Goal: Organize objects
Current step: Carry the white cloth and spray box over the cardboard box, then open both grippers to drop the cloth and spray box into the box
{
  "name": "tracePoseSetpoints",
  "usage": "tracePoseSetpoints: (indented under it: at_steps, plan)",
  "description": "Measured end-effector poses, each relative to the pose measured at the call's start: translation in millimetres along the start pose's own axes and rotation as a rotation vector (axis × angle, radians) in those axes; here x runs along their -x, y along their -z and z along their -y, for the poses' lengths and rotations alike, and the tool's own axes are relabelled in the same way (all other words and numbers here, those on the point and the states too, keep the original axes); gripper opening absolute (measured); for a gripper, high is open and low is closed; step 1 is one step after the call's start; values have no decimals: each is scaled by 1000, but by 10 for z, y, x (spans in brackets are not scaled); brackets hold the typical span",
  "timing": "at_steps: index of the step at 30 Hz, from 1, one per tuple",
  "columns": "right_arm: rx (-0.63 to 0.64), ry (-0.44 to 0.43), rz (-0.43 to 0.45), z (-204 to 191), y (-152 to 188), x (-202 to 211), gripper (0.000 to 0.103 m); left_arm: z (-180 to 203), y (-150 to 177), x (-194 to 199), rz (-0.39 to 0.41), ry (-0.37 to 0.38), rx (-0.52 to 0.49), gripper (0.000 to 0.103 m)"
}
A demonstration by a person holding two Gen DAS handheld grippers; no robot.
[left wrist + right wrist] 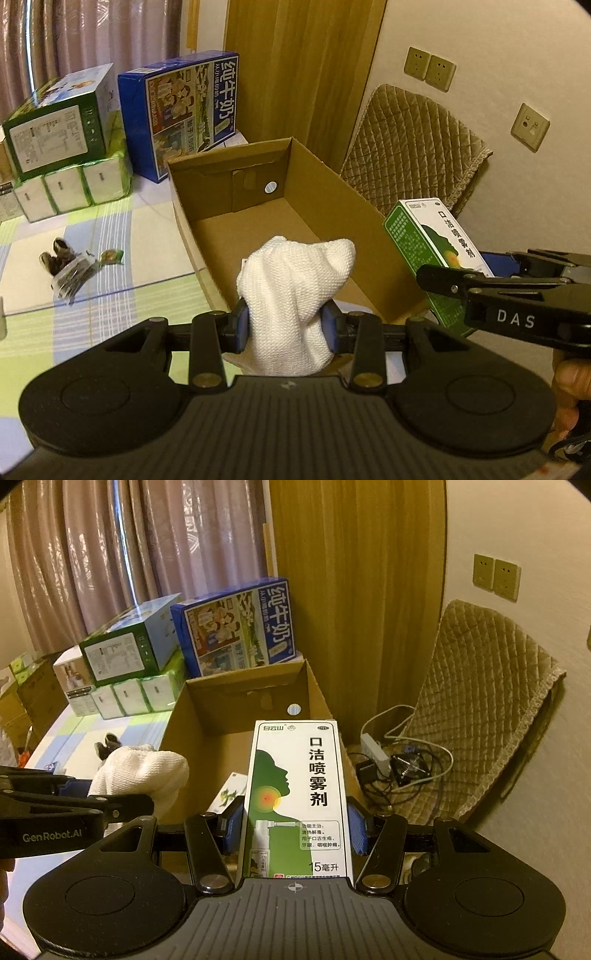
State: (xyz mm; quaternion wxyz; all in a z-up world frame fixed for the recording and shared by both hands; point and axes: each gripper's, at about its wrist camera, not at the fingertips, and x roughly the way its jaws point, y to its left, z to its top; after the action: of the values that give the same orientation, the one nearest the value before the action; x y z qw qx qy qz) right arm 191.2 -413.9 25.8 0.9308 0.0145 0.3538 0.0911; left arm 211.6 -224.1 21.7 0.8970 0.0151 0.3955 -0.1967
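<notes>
White knitted cloth (295,295), bunched into a soft lump, sits pinched between the blue pads of your left gripper (286,326). Your right gripper (293,829) is clamped on the two long sides of a tall green-and-white cardboard medicine box (295,797), whose long axis runs forward along the fingers.

Both things hang above the near end of an open brown corrugated cardboard box (255,177) on a pale checked mat (110,236). This carton lies straight ahead of and below both grippers, its long axis running away from you. The cloth is over the near left of the opening, the medicine box at the near right wall. A small pale packet (229,790) seemingly lies inside already.

Judging from this, the left hand is nearer a clean drop; the right likely needs to shift inward first.
</notes>
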Motion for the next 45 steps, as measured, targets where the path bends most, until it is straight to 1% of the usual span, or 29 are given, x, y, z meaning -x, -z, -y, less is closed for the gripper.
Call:
tracePoseSetpoints:
  at_steps: [14,17,18,19,22,27,32,41,42,43,45]
  plan:
    - [-51,10,-9,191,-217,-320,52,-63,-301,-417,-33,22,-15,34]
    - [-64,12,-15,236,-230,-357,52,-76,-341,-524,-46,41,-12,40]
    - [-66,13,-17,244,-229,-365,52,-85,-350,-551,-47,43,-7,46]
    - [-69,14,-19,258,-226,-368,52,-92,-356,-561,-43,40,-4,49]
    - [-74,14,-22,275,-216,-371,52,-113,-363,-513,-20,25,-13,49]
    - [-76,8,-31,257,-178,-382,52,-232,-361,-383,2,12,-2,49]
    - [-71,-12,-36,162,-194,-412,52,-362,-328,-248,17,-11,6,49]
    - [-95,-47,-43,30,-302,-653,53,-637,-202,-95,22,-45,28,51]
    - [-107,-60,-33,35,-311,-684,54,-673,-182,-80,22,-51,31,51]
    - [-129,-81,-27,51,-322,-722,63,-710,-167,-70,22,-57,35,51]
    - [-164,-85,-29,79,-333,-750,71,-784,-135,-23,24,-74,41,51]
